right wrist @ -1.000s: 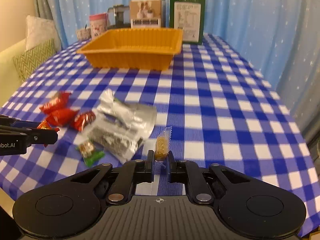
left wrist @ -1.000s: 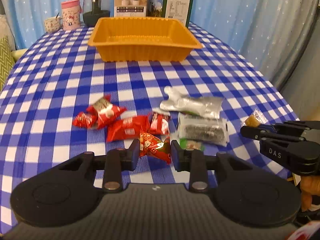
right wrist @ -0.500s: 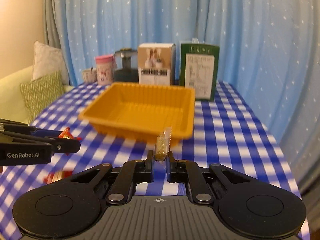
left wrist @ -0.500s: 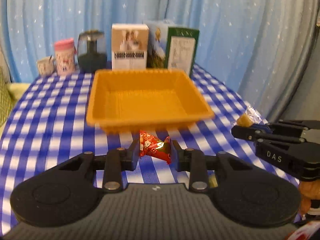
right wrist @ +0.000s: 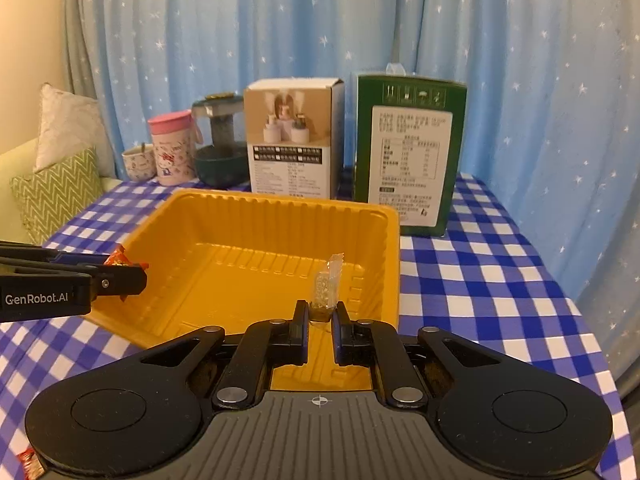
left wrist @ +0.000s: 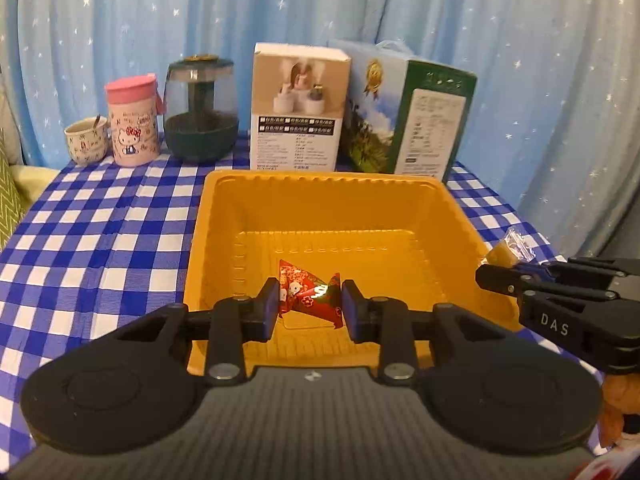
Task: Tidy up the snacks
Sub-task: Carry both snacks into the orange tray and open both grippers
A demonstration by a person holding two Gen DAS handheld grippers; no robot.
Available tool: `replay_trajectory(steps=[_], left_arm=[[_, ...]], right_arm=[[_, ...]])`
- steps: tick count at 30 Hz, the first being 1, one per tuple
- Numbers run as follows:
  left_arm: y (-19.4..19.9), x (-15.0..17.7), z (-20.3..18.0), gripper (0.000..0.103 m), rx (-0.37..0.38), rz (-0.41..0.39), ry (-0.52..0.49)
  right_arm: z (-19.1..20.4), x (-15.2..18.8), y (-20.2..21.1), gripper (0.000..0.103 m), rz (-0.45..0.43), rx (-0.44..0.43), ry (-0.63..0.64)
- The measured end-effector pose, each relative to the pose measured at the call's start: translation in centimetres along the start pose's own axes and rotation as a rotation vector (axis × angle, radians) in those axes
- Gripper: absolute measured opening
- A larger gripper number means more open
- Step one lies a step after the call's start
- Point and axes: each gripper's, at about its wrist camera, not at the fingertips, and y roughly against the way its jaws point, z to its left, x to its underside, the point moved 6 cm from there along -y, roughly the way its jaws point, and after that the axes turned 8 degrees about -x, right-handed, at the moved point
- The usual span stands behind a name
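An orange tray point(left wrist: 224, 216) stands on the blue checked table, also in the right wrist view point(right wrist: 394, 248); nothing lies on its floor. My left gripper point(left wrist: 309, 300) is shut on a red snack packet point(left wrist: 306, 294) and holds it above the tray's near part. It shows from the side in the right wrist view point(right wrist: 138, 274) with the red packet point(right wrist: 118, 258). My right gripper point(right wrist: 321, 316) is shut on a small clear packet of yellow snack point(right wrist: 326, 288) above the tray's near right part. It also shows in the left wrist view point(left wrist: 486, 276) with the clear packet point(left wrist: 510, 248).
Behind the tray stand a white box point(left wrist: 298, 108), a green box point(left wrist: 404, 116), a dark glass jar point(left wrist: 200, 116), a pink Hello Kitty cup point(left wrist: 132, 120) and a small mug point(left wrist: 86, 140). Blue curtains hang behind. A sofa with cushions point(right wrist: 56, 192) is at the left.
Both grippers have lifted their packets off the table and carried them forward to above the orange tray. The other snacks on the table have dropped out of view.
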Motion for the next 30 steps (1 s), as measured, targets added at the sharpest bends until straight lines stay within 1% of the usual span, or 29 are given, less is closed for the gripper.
replay_trajectory(steps=[5,6,7,8,10,12,13,15,16,17,21,24,30], left_arm=[[-1.5,0.1,0.5,0.032,0.003,0.016,0.022],[-1.6,0.1,0.7,0.035,-0.001,0.014,0.028],[-1.7,0.1,0.8,0.043,-0.005,0.013,0.032],[-1.7,0.1,0.9,0.046,-0.007,0.012,0.033],[-1.7,0.1,1.0,0.047,-0.012,0.011,0.031],[-1.6,0.1,1.1,0.047,-0.017,0.014,0.037],[-1.6,0.1,1.3,0.047,-0.019,0.014,0.041],[-1.5,0.1,1.4,0.047,-0.023,0.015,0.044],[-1.5,0.0,1.4,0.048,-0.024,0.014,0.044],[-1.4,0.0,1.5,0.048,-0.026,0.011,0.043],[-0.9,0.0,1.4,0.049,-0.036,0.001,0.031],[-0.3,0.0,1.5,0.051,-0.038,-0.009,0.034],[1.7,-0.3,1.3,0.052,-0.042,-0.039,0.038]], right_arm=[[-0.2,0.0,-1.9,0.011,0.018,-0.015,-0.006],[-0.1,0.0,-2.1,0.011,0.022,-0.022,-0.007],[0.0,0.1,-2.3,0.012,0.027,-0.028,-0.003],[0.2,0.2,-2.4,0.012,0.029,-0.032,0.005],[0.3,0.3,-2.5,0.012,0.024,-0.044,0.014],[0.4,0.5,-2.7,0.012,0.037,-0.051,0.029],[0.4,0.6,-2.8,0.015,0.039,-0.053,0.03],[0.4,0.6,-2.7,0.035,0.034,-0.052,0.024],[0.3,0.5,-2.6,0.054,0.025,-0.054,0.02],[0.3,0.4,-2.3,0.063,0.009,-0.057,0.013],[0.1,-0.5,-0.8,0.064,-0.06,-0.046,0.008],[-0.7,-1.2,0.4,0.064,-0.098,-0.008,-0.003],[-3.0,-1.3,3.7,0.064,-0.154,0.057,-0.097]])
